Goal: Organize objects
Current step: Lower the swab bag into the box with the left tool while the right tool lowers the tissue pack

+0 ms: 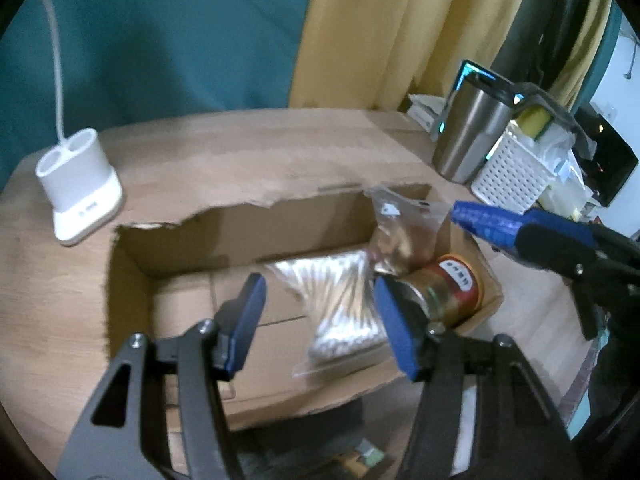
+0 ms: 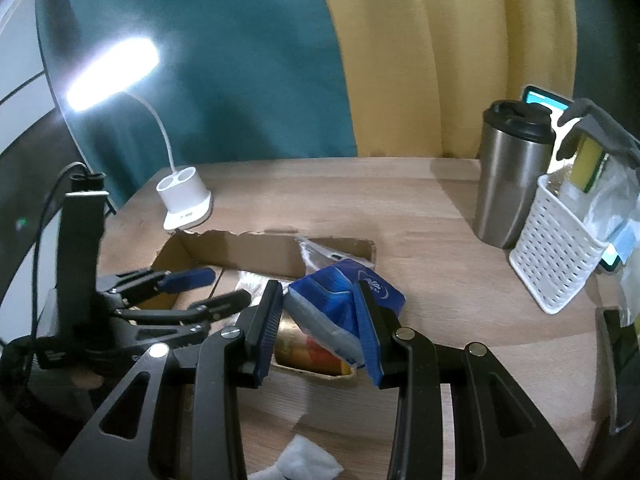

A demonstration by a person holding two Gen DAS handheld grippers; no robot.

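Observation:
An open cardboard box (image 1: pixel 132 264) with a torn rim lies on the wooden table. Inside it are a clear bag of cotton swabs (image 1: pixel 340 312), a small clear bag with brown contents (image 1: pixel 400 236) and a jar with a red label (image 1: pixel 452 288) on its side. My left gripper (image 1: pixel 319 284) hangs open over the box, and the swab bag lies below and between its fingers, untouched by the pads. In the right wrist view my right gripper (image 2: pixel 318 288) is shut on a blue tissue pack (image 2: pixel 376 288), above the box's (image 2: pixel 240 244) right end and the jar (image 2: pixel 304 350). My left gripper (image 2: pixel 212 290) shows at the left.
A white lamp base (image 2: pixel 186 200) stands behind the box, its lit head (image 2: pixel 112 72) above. A steel tumbler (image 2: pixel 512 184) and a white perforated basket (image 2: pixel 556 260) full of items stand at the right. A white crumpled paper (image 2: pixel 304 460) lies near the front edge.

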